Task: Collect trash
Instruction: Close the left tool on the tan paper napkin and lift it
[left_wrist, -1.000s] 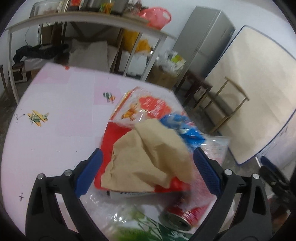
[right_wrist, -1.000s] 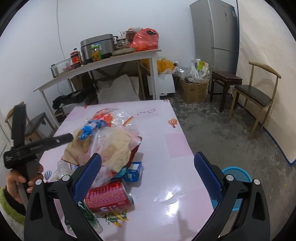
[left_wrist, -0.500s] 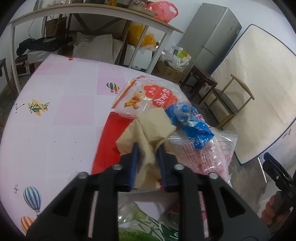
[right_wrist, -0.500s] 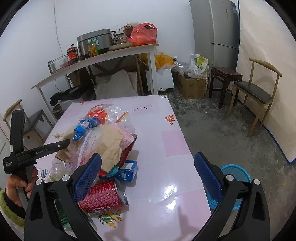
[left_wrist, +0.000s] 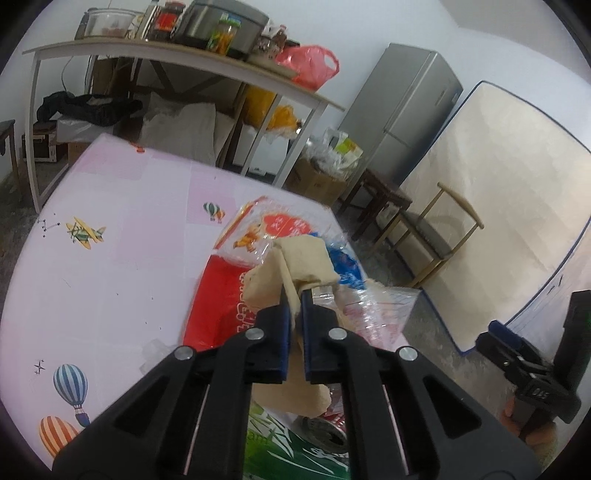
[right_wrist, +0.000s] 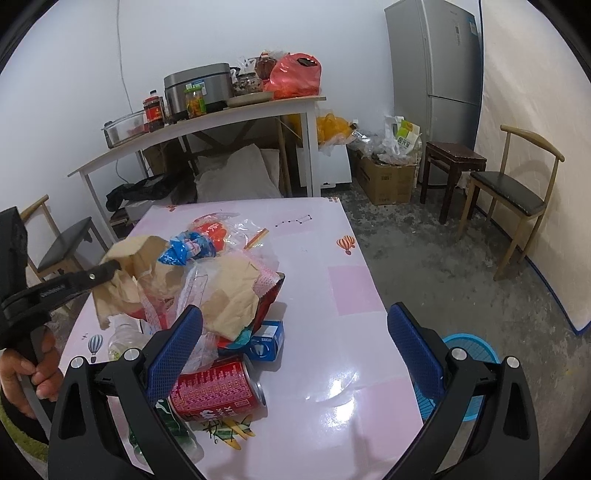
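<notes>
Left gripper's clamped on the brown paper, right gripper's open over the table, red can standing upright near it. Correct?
Not quite: the red can lies on its side, as the right wrist view shows. The rest holds: left gripper is shut on the brown paper, right gripper open over the table.

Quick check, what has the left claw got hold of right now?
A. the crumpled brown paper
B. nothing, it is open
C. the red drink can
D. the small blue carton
A. The left claw is shut on the crumpled brown paper, its blue pads pinching a fold of it.
</notes>
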